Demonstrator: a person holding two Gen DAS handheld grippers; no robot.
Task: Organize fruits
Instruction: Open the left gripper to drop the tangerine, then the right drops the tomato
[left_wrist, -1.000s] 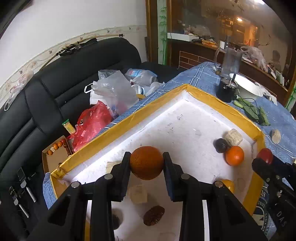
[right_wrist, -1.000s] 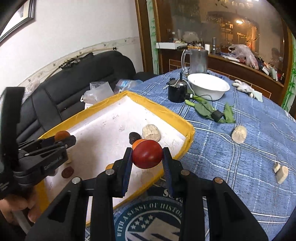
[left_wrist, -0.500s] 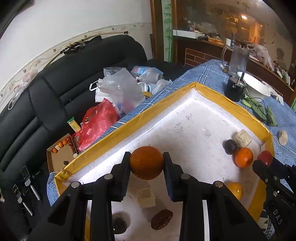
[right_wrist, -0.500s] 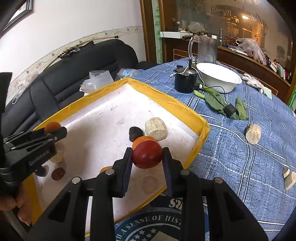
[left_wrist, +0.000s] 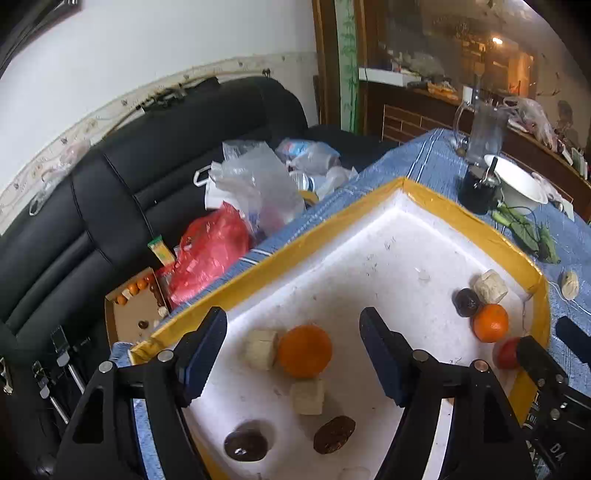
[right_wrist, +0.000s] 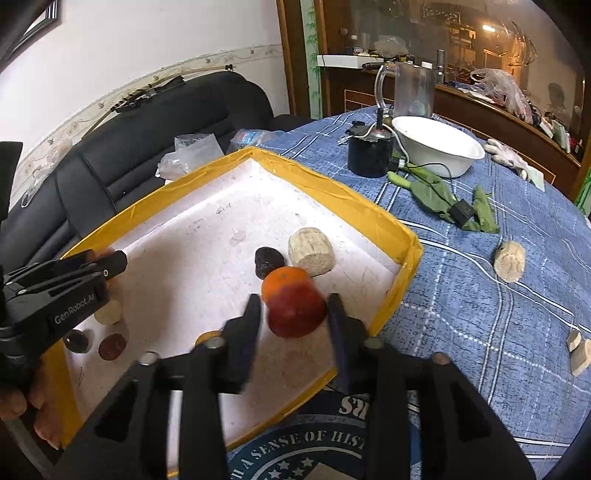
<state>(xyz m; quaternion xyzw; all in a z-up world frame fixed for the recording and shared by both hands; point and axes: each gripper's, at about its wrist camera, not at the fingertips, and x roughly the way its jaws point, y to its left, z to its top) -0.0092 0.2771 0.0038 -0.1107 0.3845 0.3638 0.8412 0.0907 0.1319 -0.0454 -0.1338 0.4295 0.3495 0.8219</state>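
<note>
Left gripper (left_wrist: 293, 363) stands wide apart over the near-left corner of the tray (left_wrist: 306, 236), gripping nothing; the orange (left_wrist: 304, 350) sits on the foam between its fingers, touching a pale block (left_wrist: 261, 349) on its left, another block (left_wrist: 307, 396) just near of it. Right gripper (right_wrist: 293, 321) has its fingers spread slightly, motion-blurred, the red fruit (right_wrist: 296, 310) between them. Whether the pads touch it I cannot tell. That fruit sits low by the tray's near-right edge, against a small orange (right_wrist: 282, 280), a dark fruit (right_wrist: 269, 261) and a cork-like lump (right_wrist: 311, 251) beyond. To finish well: open the right fully, lift straight up, and back the left out without nudging the orange.
</note>
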